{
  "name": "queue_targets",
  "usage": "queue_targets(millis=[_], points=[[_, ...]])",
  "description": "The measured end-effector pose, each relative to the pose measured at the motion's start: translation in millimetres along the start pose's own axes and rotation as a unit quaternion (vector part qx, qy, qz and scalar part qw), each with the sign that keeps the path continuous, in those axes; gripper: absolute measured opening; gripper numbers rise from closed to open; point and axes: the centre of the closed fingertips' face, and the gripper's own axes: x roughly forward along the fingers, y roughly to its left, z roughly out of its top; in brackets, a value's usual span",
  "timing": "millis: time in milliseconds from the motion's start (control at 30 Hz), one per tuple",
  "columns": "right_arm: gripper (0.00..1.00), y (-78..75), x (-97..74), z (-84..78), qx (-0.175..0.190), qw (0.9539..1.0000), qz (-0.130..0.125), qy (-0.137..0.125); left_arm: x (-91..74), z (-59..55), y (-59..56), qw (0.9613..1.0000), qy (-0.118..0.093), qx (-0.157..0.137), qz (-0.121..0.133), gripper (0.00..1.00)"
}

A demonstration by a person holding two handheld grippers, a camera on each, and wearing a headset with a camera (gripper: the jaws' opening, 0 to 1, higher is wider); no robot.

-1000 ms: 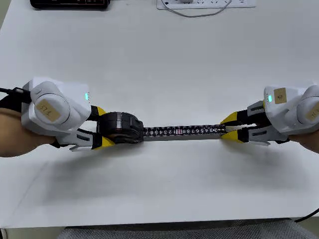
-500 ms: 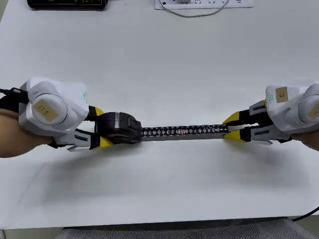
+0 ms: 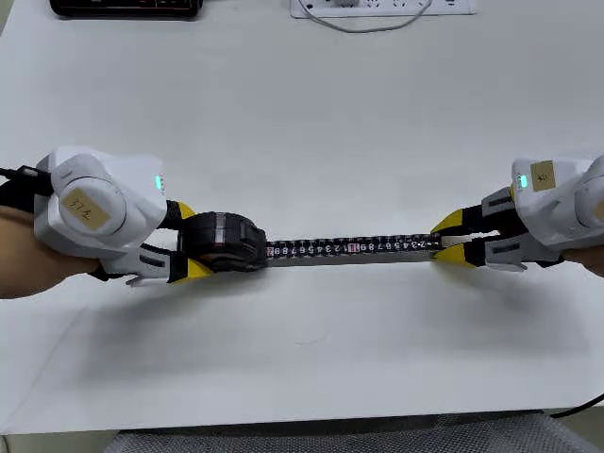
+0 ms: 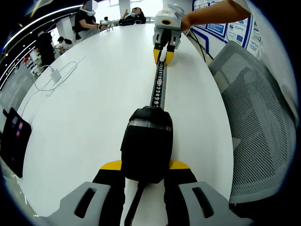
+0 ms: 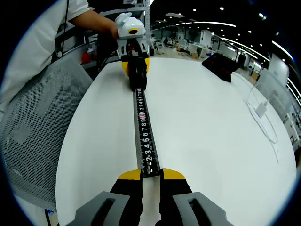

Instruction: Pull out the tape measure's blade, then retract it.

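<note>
I had the left tool clamped on the case, its yellow tips pressed against the case's two sides. The case sat low over the desk on my left, though I could not tell whether it touched. The blade ran out of the case's mouth straight to the right, close over the desk with its numbers up. It ended between the tips of the right tool, which were nipped narrow on the blade's end. In the left gripper view the case lay dead ahead between the jaws, the blade leading off to the other tool. The two tools stood well apart, facing each other along the blade. A power strip lay at the desk's far edge.
</note>
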Motion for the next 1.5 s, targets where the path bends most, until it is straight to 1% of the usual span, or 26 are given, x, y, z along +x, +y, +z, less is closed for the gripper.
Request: queue_targets(millis=[233,533,900,1100,1333,1433,1500], points=[[0.09,-1.5,-3.7,-6.8,-0.004,0.9999,-0.001,0.009,0.3,0.5,-0.1,1.0000,0.000,0.000,0.000,0.26],[0.09,0.3,-10.6,-15.0,0.003,0.9999,-0.001,0.016,0.5,0.8,-0.1,1.0000,0.001,0.001,0.000,0.26],[0.09,-1.7,-17.9,-22.2,0.005,0.9996,-0.004,0.026,0.4,0.7,-0.3,1.0000,0.001,0.000,0.000,0.26],[0.09,-1.4,-20.3,-27.4,0.013,0.9994,-0.004,0.032,0.3,0.8,-0.3,1.0000,0.002,0.000,0.000,0.26],[0.09,-2.9,-22.2,-29.5,0.013,0.9992,-0.006,0.038,0.3,0.4,-0.1,1.0000,0.003,0.000,0.000,0.26],[0.09,-3.2,-22.4,-29.3,0.018,0.9993,-0.008,0.032,0.5,0.8,-0.1,1.0000,0.001,0.000,-0.001,0.26],[0.09,-3.5,-21.9,-28.1,0.018,0.9992,-0.008,0.034,0.7,1.1,0.0,1.0000,0.001,0.001,-0.001,0.26]])
